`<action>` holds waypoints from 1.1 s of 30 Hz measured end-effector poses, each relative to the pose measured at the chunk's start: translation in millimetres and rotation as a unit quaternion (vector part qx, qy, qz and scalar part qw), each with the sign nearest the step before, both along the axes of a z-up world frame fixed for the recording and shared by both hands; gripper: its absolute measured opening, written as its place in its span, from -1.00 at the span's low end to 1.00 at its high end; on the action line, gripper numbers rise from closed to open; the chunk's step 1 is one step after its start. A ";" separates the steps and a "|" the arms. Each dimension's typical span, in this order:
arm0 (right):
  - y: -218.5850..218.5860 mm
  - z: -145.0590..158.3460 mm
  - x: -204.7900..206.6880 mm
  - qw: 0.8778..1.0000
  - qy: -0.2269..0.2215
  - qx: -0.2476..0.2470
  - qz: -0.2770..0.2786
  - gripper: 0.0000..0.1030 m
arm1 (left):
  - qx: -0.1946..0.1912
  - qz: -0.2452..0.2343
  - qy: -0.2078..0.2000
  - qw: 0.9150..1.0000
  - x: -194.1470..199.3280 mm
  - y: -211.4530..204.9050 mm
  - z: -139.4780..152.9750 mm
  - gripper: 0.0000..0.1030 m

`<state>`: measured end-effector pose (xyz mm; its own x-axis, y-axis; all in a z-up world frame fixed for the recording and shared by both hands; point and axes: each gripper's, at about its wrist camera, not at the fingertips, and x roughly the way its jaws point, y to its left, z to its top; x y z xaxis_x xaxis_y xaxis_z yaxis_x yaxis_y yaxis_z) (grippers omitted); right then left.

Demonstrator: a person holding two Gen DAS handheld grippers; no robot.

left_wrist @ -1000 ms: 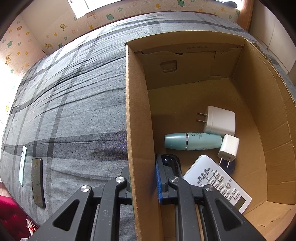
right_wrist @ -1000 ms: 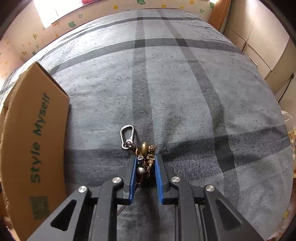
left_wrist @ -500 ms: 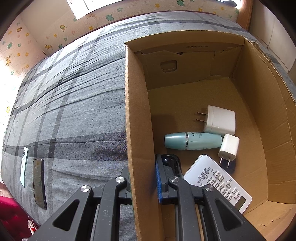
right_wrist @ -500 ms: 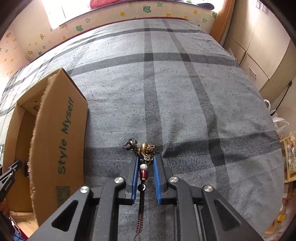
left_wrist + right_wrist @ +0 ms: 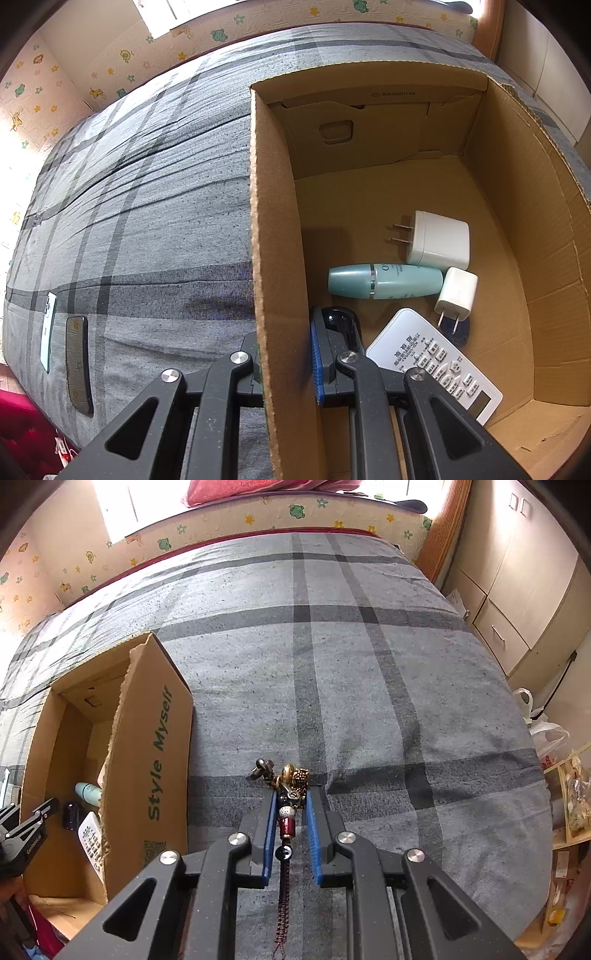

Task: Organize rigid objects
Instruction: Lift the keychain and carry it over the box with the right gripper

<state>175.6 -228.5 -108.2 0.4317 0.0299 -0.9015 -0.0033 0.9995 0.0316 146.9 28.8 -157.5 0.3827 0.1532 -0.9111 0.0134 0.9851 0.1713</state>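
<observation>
Only the left wrist view showed the floor of the cardboard box [image 5: 280, 258]: two white chargers [image 5: 439, 240], a teal bottle [image 5: 384, 281] and a white remote [image 5: 436, 363]. There the left gripper [image 5: 286, 354] was clenched on the box's wall. The right wrist view showed the right gripper [image 5: 290, 825] grasping a beaded keychain [image 5: 288, 794], its cord hanging between the fingers [image 5: 269, 830] above the bed [image 5: 369, 686]. The bed wore grey plaid; cartoon-patterned panels [image 5: 258, 520] and pale cabinets [image 5: 517, 590] lined the room.
</observation>
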 end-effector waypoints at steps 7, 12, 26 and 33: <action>3.7 16.0 -4.9 1.000 -0.010 -0.005 0.003 -0.70 | 0.002 0.000 0.001 1.000 0.7 -1.4 0.9 -0.68; 9.0 29.0 -6.0 1.000 -0.017 -0.012 0.008 -0.70 | 0.002 0.000 0.000 1.000 0.8 -1.6 1.2 -0.68; 37.4 71.0 -8.9 0.998 -0.041 -0.017 0.037 -0.70 | 0.002 0.000 0.001 1.000 0.9 -2.4 1.6 -0.68; 61.6 84.6 -9.5 0.997 -0.049 -0.011 0.061 -0.70 | 0.001 -0.001 0.001 1.000 0.7 -2.1 2.1 -0.68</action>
<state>166.1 -166.9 -23.6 0.5124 0.0685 -0.8560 -0.1265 0.9920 0.0036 147.7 26.7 -155.4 0.3810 0.1552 -0.9114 0.0150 0.9846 0.1739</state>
